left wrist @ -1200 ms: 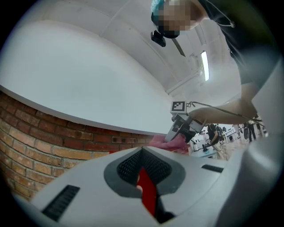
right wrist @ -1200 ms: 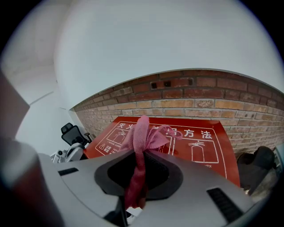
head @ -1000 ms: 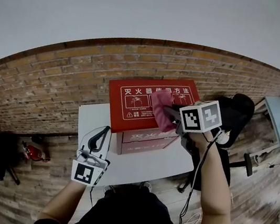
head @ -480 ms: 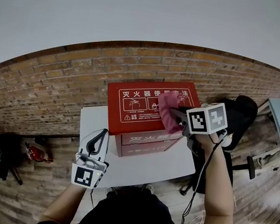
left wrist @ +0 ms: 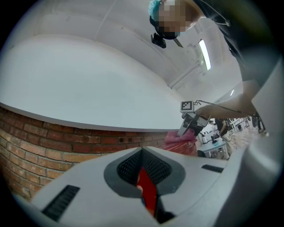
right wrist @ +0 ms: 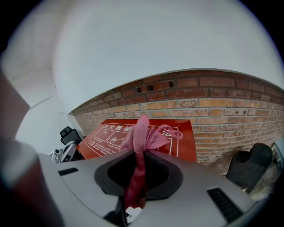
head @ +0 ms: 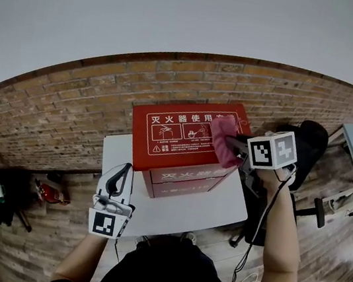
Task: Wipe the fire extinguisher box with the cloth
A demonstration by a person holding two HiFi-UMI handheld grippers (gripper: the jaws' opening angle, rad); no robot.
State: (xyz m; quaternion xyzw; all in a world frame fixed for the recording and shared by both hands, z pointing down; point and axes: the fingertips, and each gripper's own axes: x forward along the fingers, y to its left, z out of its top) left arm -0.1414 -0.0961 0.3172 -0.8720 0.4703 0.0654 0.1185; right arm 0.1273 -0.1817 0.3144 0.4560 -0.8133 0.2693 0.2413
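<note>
**While the cloth sits at the lid's right end: hazards on file**

Because the wipe is under way at the far right of the lid, the entries below are judgements of risk, not events.

- **Item 1, cloth** (head: 225,137). Pink, bunched. Lies on the top of the fire extinguisher box (head: 174,145), at the right end of its lid (head: 180,125). Hazard: another stroke to the right would carry it off the lid's edge, leaving it hanging in air and doing no work.
- **Item 2, right gripper** (head: 237,144). Fingers pinching a narrow twist of the cloth, with most of the fabric fanned out ahead of them. Hazard: drag against the lid could pull that thin twist free. If the gripper tilts down too far, the hard fingertips could scrape the white print in place of the fabric.
- **Item 3, left gripper** (head: 119,175). Fingers pressed together on nothing. Held at the counter's front left corner, well apart from the box. Hazard: the box has no brace, so firm sideways pressure may skate it along.
- **Item 4, counter** (head: 181,210). White. The box stands along its back edge, with its right end close to the back right corner. Hazard: a shove to the right leaves little margin before the box overhangs.
- **Item 5, coverage.** Much of the lid lies left of the cloth, and the front face could be missed altogether.
</note>
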